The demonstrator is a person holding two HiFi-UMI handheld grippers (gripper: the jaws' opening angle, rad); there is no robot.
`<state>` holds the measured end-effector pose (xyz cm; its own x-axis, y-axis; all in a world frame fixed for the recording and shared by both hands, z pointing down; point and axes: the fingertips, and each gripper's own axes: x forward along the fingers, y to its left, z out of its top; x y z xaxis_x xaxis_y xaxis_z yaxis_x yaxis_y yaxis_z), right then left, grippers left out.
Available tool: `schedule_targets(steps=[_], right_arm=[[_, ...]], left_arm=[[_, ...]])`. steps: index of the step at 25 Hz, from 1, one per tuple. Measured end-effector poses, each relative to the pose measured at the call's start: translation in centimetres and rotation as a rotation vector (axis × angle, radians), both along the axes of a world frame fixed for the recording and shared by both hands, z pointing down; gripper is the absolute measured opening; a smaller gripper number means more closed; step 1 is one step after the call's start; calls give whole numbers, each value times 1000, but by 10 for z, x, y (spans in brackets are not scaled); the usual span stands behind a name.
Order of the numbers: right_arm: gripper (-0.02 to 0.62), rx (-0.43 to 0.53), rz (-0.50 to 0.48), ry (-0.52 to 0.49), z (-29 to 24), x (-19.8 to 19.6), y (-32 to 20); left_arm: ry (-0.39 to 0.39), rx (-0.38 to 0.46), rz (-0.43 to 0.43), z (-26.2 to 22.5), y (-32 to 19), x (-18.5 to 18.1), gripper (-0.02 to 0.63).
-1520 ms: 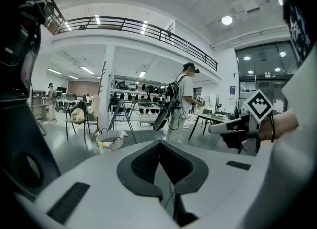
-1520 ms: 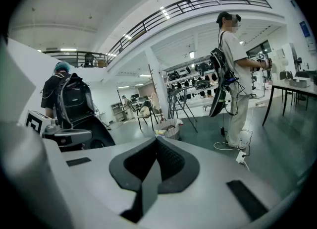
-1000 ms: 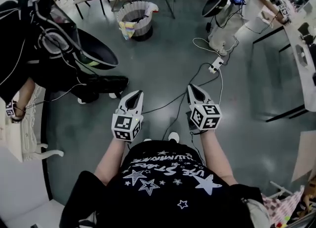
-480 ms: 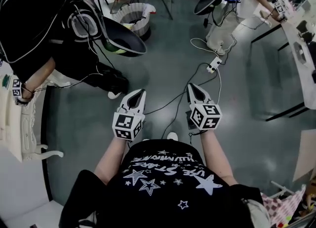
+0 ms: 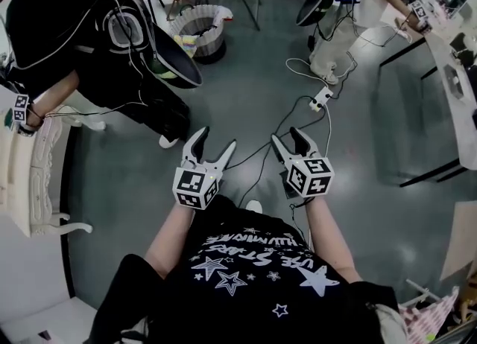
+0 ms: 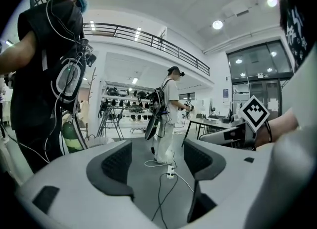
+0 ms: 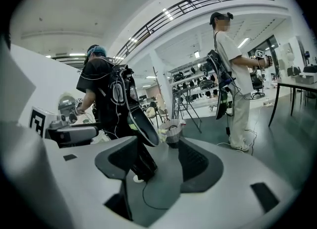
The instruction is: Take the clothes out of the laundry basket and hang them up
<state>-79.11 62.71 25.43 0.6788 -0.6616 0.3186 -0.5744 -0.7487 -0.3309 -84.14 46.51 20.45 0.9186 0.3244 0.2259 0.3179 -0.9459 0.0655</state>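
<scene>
Head view, read left to right.

- **Far left:** a person in black (image 5: 74, 37) stands near the line I would walk to the basket.
- **Task's thing:** the laundry basket (image 5: 218, 30) sits on the floor, far and left of centre, well apart from both tongs. Pale clothes (image 5: 185, 42) spill over its left rim. By my reading nothing has been taken out yet.
- **Left gripper (image 5: 215, 140):** its jaws have just been opening and stand wide apart. Between them I see only floor and cord.
- **Floor, centre:** a black cable (image 5: 257, 155) runs from near my feet toward a power strip (image 5: 322, 98) farther off to the right.
- **Right gripper (image 5: 288, 138):** its jaws have also just been opening and are spread with nothing between them. In its own view the basket lies far beyond the gap.

Risks, as I judge them:
1. I could clip the person in black, who is near my route.
2. I could snag a foot on the cable, since it crosses just ahead of my shoes and I am looking over the tongs.
3. Loose cloth may slip if I pinch only an edge at the rim.

Pose: both forearms reach forward at waist height, side by side. The tongs point far and slightly downward with the marker cubes up, the left one angled a little to the right.
</scene>
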Motion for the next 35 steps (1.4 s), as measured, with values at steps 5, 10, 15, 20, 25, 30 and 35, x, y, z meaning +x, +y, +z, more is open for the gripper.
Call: schedule_targets(steps=[5, 10, 15, 20, 25, 30, 35], right_arm=[[306, -4, 16, -28, 11, 6, 13], [307, -6, 28, -74, 27, 23, 16], [307, -15, 41, -95, 39, 57, 10], [307, -39, 67, -118, 50, 131, 14], [307, -57, 70, -122, 51, 214, -3], [307, -60, 73, -122, 40, 295, -35], [307, -81, 50, -140, 42, 350, -58]], left_arm=[[-22, -19, -6, 6, 8, 6, 353], [-49, -22, 2, 17, 11, 27, 356], [-70, -44, 28, 32, 9, 71, 356], [-81, -65, 80, 43, 18, 156, 356], [-88, -76, 108, 48, 10, 238, 356], [-104, -84, 106, 48, -23, 318, 356], [-113, -53, 114, 52, -45, 379, 356]])
